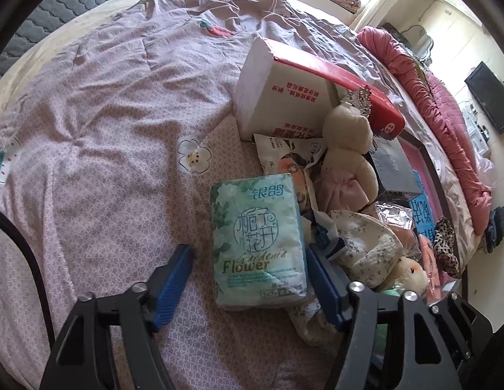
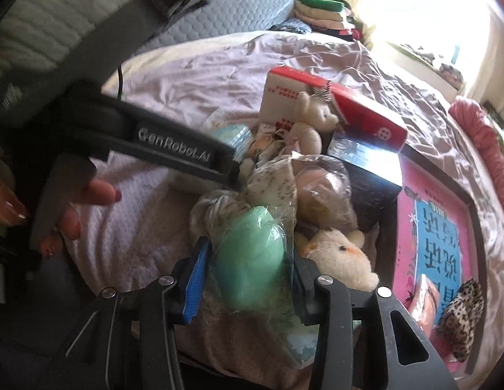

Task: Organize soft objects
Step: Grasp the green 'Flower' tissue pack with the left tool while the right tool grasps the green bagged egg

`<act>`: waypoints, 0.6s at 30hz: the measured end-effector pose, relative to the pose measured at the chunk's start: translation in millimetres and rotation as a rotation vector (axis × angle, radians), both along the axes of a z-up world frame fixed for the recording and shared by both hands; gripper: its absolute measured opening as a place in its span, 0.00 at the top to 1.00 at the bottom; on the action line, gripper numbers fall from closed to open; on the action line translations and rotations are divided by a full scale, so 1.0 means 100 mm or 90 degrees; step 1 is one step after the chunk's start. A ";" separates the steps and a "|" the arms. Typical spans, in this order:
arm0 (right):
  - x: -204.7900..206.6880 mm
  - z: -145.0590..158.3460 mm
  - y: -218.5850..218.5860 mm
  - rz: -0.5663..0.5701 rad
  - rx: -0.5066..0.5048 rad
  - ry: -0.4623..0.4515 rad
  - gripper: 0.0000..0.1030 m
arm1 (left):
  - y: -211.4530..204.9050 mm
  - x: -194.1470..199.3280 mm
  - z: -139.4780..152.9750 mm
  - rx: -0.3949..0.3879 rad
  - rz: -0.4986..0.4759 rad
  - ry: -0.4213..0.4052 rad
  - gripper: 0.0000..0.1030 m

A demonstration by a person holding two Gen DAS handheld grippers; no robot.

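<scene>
In the left wrist view I see my left gripper [image 1: 248, 279] in the lower middle of the frame, with the jaws spread. The green tissue pack [image 1: 256, 243] lies flat on the pink quilt [image 1: 99, 123] between the two blue pads. The right pad [image 1: 320, 279] seems to touch the pack's edge, but the left pad [image 1: 175, 279] stands apart from it, so the pack is not pinched.

In the right wrist view my right gripper [image 2: 248, 279] is at the lower middle. Between its fingers sits a mint green soft object [image 2: 252, 260] inside a clear plastic bag [image 2: 277, 195]. The pads are close on both its sides, and I think they press on it, though the picture is a little blurred.

To the right of this object lies a cream plush toy [image 2: 342, 256] with an orange beak. Above it, in the upper middle, a small teddy bear [image 2: 313, 120] leans on a red and white box [image 2: 365, 110]. A pink book [image 2: 440, 221] lies at the right side. At the left of this frame, the person's hand [image 2: 73, 214] holds the other gripper.
</scene>
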State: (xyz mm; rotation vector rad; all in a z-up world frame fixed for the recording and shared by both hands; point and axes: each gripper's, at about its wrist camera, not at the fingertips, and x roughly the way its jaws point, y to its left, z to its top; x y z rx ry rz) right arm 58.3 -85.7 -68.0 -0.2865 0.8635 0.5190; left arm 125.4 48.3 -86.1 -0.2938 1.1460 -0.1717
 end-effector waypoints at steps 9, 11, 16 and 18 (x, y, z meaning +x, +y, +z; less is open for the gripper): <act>0.08 0.15 -0.19 -0.035 0.083 0.004 0.56 | 0.10 0.03 -0.06 -0.078 0.008 0.003 0.55; 0.04 0.16 -0.21 -0.040 0.098 0.008 0.56 | 0.13 0.02 -0.05 -0.084 0.012 0.001 0.56; 0.03 0.23 -0.27 -0.051 0.130 0.006 0.56 | 0.08 -0.09 0.13 -0.046 0.003 -0.037 0.57; -0.01 0.26 -0.28 -0.053 0.135 0.004 0.56 | 0.03 -0.14 0.22 -0.022 -0.004 -0.054 0.57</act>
